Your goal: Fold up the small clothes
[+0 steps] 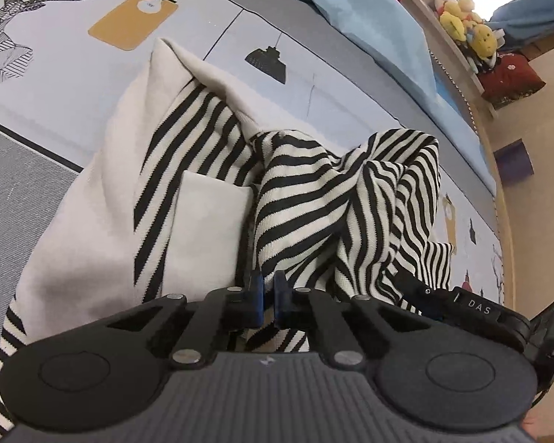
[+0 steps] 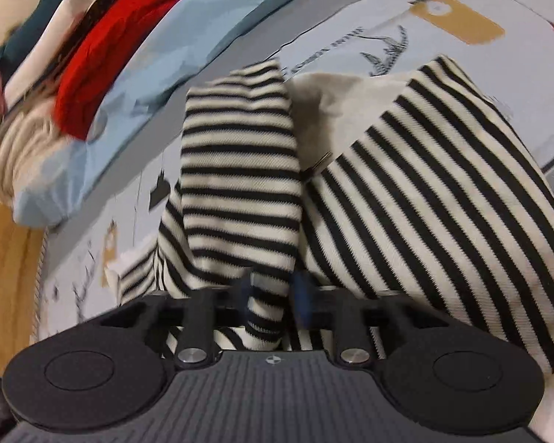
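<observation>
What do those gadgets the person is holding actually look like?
Each is matt black. The left gripper and right gripper have dark blue fingertips, black link bars with silver pins, two round discs and a ribbed grey body. White letters "DAS" mark one.

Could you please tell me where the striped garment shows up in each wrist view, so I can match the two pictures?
Left wrist view: the striped garment fills the centre, bunched on the bedspread ahead of the left gripper.
Right wrist view: the garment fills the centre and right; a sleeve runs into the right gripper.
Shared landmark: the mustard lamp print.
</observation>
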`<action>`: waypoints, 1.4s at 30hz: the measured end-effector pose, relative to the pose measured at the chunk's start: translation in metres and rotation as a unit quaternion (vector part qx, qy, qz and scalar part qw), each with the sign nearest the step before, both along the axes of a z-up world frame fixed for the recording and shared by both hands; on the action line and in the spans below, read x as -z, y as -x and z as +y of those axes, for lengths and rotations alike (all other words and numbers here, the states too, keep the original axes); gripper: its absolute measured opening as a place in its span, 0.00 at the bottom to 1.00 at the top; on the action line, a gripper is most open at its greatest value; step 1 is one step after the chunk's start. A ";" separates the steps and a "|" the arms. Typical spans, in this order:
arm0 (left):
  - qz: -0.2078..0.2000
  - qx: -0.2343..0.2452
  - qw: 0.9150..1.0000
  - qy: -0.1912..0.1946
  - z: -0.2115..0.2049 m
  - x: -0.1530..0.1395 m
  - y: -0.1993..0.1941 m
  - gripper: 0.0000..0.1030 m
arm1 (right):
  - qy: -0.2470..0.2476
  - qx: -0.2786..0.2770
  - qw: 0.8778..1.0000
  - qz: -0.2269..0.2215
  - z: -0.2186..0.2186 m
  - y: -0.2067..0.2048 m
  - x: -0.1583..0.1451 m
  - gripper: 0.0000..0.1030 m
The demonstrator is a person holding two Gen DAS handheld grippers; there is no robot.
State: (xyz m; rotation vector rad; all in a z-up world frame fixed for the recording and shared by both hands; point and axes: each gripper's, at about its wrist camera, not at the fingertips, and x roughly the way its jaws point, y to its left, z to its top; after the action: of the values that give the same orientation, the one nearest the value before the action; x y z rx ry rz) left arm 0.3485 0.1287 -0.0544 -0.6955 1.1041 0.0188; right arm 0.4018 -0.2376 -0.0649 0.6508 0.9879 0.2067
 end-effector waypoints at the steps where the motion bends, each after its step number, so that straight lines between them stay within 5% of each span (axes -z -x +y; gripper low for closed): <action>1: -0.002 -0.002 1.000 0.003 0.000 0.000 0.000 0.04 | -0.001 -0.005 1.000 -0.005 0.002 0.002 -0.001 0.02; 7: -0.086 -0.024 0.995 0.035 0.009 -0.026 0.004 0.01 | -0.036 -0.006 0.997 -0.075 -0.014 0.018 -0.044 0.02; 12: -0.150 -0.059 0.987 0.023 0.026 -0.048 0.015 0.01 | -0.071 -0.133 0.973 -0.172 -0.031 0.051 -0.089 0.02; 16: -0.078 -0.062 0.995 -0.004 0.037 -0.034 0.013 0.01 | -0.015 -0.304 0.945 -0.123 -0.022 0.080 -0.081 0.02; 19: -0.003 -0.054 0.999 0.002 0.039 -0.010 0.011 0.04 | 0.067 -0.357 0.929 -0.078 -0.011 0.094 -0.060 0.05; 22: -0.012 -0.077 0.997 0.025 0.044 -0.010 0.015 0.14 | 0.103 -0.312 0.942 -0.065 -0.018 0.083 -0.054 0.13; 24: -0.018 -0.079 0.996 0.021 0.043 -0.016 0.014 0.36 | 0.076 -0.247 0.964 -0.067 -0.033 0.067 -0.057 0.37; 26: -0.011 -0.075 0.997 0.019 0.042 -0.016 0.011 0.37 | 0.042 -0.160 0.984 -0.070 -0.048 0.049 -0.058 0.49; 33: 0.044 -0.045 0.997 0.034 0.028 0.003 0.005 0.38 | -0.020 -0.023 0.999 0.035 -0.056 0.015 -0.003 0.51; 35: 0.047 -0.037 0.998 0.033 0.024 0.006 0.002 0.35 | -0.021 -0.019 0.999 0.040 -0.044 0.017 0.002 0.49; 37: 0.047 -0.032 0.998 0.029 0.021 0.009 0.000 0.18 | -0.006 -0.015 0.999 0.037 -0.038 0.014 0.002 0.32; 38: 0.041 -0.032 0.998 0.027 0.020 0.008 -0.001 0.06 | 0.000 -0.015 0.999 0.034 -0.036 0.013 0.002 0.11; 40: -0.002 -0.049 0.998 0.039 0.023 0.000 -0.003 0.04 | -0.011 -0.002 1.000 0.017 -0.034 0.010 -0.006 0.02; 42: -0.103 -0.083 0.989 0.067 0.032 -0.025 0.002 0.04 | -0.072 0.030 0.996 -0.031 -0.048 0.016 -0.023 0.02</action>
State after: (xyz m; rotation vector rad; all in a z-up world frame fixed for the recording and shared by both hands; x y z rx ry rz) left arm 0.3465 0.1610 -0.0298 -0.8888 0.8531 0.0138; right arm 0.3859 -0.2851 -0.0422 0.8007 0.8992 0.2461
